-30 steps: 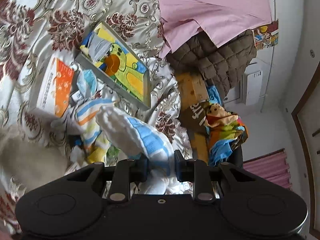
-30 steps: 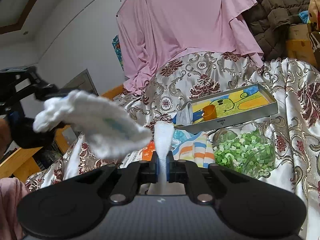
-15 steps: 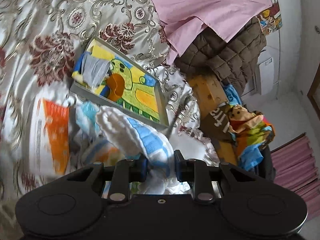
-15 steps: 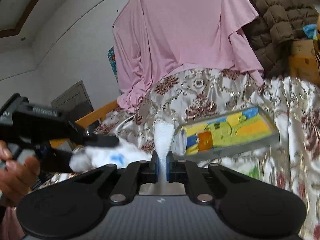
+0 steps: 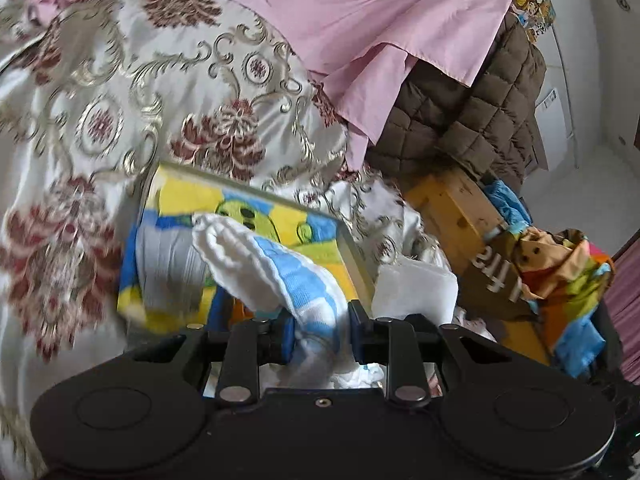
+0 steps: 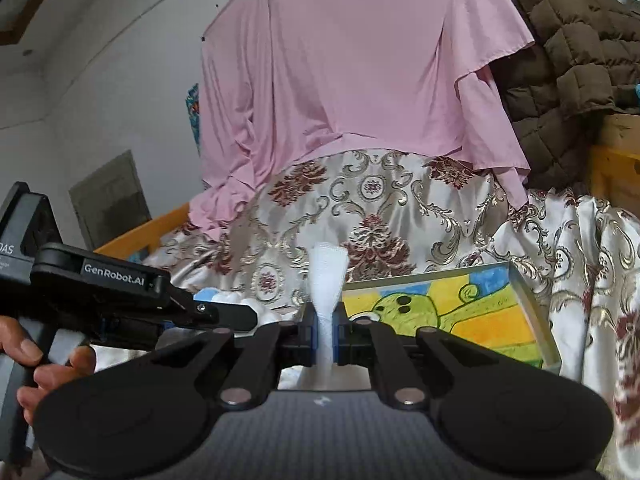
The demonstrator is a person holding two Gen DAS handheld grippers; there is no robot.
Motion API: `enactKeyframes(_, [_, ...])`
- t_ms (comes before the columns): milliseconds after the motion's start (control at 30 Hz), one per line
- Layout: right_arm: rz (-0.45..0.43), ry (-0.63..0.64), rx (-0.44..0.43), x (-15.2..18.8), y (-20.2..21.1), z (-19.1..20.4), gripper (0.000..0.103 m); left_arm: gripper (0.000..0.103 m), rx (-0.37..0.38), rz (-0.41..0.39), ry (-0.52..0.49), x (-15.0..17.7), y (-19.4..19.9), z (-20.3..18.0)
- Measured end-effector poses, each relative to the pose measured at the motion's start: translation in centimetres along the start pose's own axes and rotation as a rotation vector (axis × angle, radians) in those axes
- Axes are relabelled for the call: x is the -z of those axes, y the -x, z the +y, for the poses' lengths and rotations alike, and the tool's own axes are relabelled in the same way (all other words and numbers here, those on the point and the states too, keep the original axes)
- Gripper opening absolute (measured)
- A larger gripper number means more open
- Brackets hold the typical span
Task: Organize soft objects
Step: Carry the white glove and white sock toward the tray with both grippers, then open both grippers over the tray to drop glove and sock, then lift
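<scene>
A: What am I holding right now?

B: Two soft things. My left gripper point(image 5: 320, 340) has its fingers closed partway around a white and blue sock point(image 5: 280, 276). They squeeze it near one end, and the rest sticks out in front, up in the air over the tray point(image 5: 356, 256) with the green cartoon picture.

A: And the other one?

B: My right gripper point(image 6: 325, 336) has its fingers pressed almost all the way together on a thin white sock point(image 6: 329, 276). A short bit pokes up past the fingers. I can't tell how much hangs below.

A: Where is all this?

B: Over a bed with a shiny flowered cover point(image 6: 384, 208). A pink cloth point(image 6: 360, 60) hangs behind it.

A: How will the socks feel to move?

B: I think they are very light and floppy. They bend and droop, so the loose end may swing or catch on the tray rim. They won't break. I guess a pinch near the middle would keep them from sagging so much. The grip I have looks firm enough, since fluffy cloth squashes and does not slip easily.
</scene>
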State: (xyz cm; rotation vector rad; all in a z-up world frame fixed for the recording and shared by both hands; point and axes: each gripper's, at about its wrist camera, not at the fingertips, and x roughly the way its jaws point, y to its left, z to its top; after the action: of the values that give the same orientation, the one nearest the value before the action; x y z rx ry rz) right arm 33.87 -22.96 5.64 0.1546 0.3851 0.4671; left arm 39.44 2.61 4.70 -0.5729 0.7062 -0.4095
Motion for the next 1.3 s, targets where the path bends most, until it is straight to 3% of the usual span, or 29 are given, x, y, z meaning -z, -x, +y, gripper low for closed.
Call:
enactKeyframes(200, [0.049, -0.012, 0.036, -0.9, -4.9, -1.7, 0.007, 0.028, 0.018, -0.025, -0.004, -1.9, -4.1, 0.9])
enactKeyframes(433, [0.092, -0.08, 0.079, -1.2, -8.8, -3.8, 0.007, 0.028, 0.014, -0.035, -0.021, -1.7, -7.2, 2.1])
enactKeyframes(767, [0.187, -0.101, 0.128, 0.2, -12.4, -4.6, 0.008, 0.029, -0.087, -0.012, -0.139, -0.6, -8.6, 3.6])
enactKeyframes(1033, [0.244, -0.098, 0.147, 1.7, -14.2, -4.0, 0.008, 0.031, -0.242, 0.011, -0.203, -0.1, -9.1, 4.7])
enactKeyframes(1300, [0.268, -0.113, 0.174, 2.3, -14.6, -4.2, 0.02, 0.043, -0.311, 0.016, -0.212, 0.5, -8.5, 5.0])
